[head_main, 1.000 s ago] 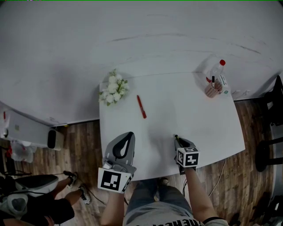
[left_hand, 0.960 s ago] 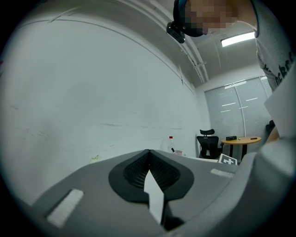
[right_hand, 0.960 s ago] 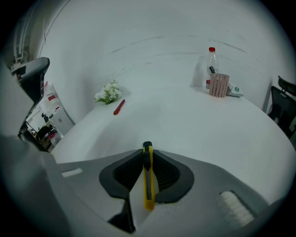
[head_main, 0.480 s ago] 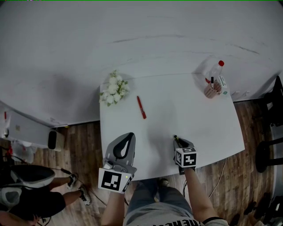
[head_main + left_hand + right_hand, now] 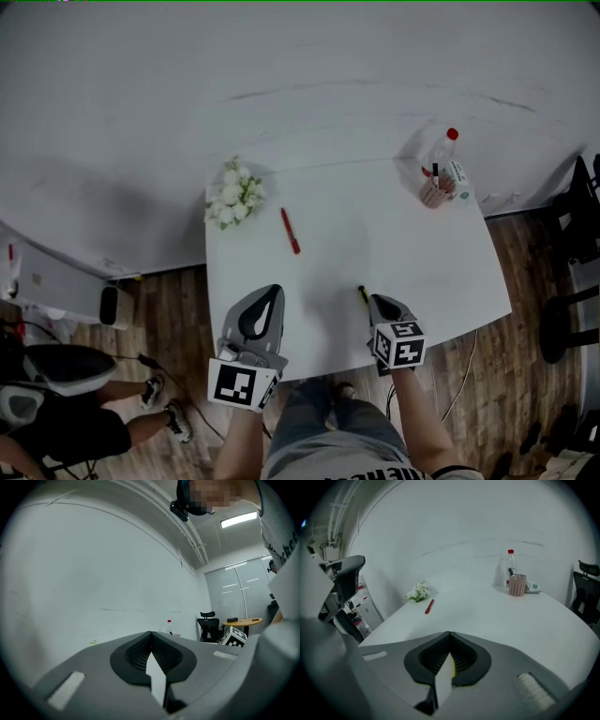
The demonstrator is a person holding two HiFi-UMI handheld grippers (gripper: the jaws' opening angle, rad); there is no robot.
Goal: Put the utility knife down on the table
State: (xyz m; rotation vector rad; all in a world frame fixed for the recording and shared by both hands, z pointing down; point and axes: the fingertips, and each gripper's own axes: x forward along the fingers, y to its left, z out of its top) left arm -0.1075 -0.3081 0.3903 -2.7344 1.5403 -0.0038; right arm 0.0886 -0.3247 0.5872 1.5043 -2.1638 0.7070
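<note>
In the head view my right gripper (image 5: 378, 306) hovers over the near part of the white table (image 5: 412, 262), shut on the utility knife (image 5: 362, 293). The knife's dark and yellow tip sticks out ahead of the jaws. The right gripper view shows only a yellow sliver of the knife (image 5: 451, 667) pinched between the shut jaws of that right gripper (image 5: 449, 641). My left gripper (image 5: 266, 302) sits at the table's near left edge. It is shut with nothing in it. The left gripper (image 5: 150, 637) is tilted up toward the wall.
A red pen (image 5: 290, 231) lies on the far left of the table beside a bunch of white flowers (image 5: 232, 199). At the far right corner stand a pen cup (image 5: 431, 192) and a red-capped bottle (image 5: 442, 150). A person (image 5: 47, 403) sits on the floor at the left.
The head camera has shifted a little, so the table sits slightly further left. My right gripper has drawn back a touch toward the near edge with the knife. The left gripper has stayed put.
</note>
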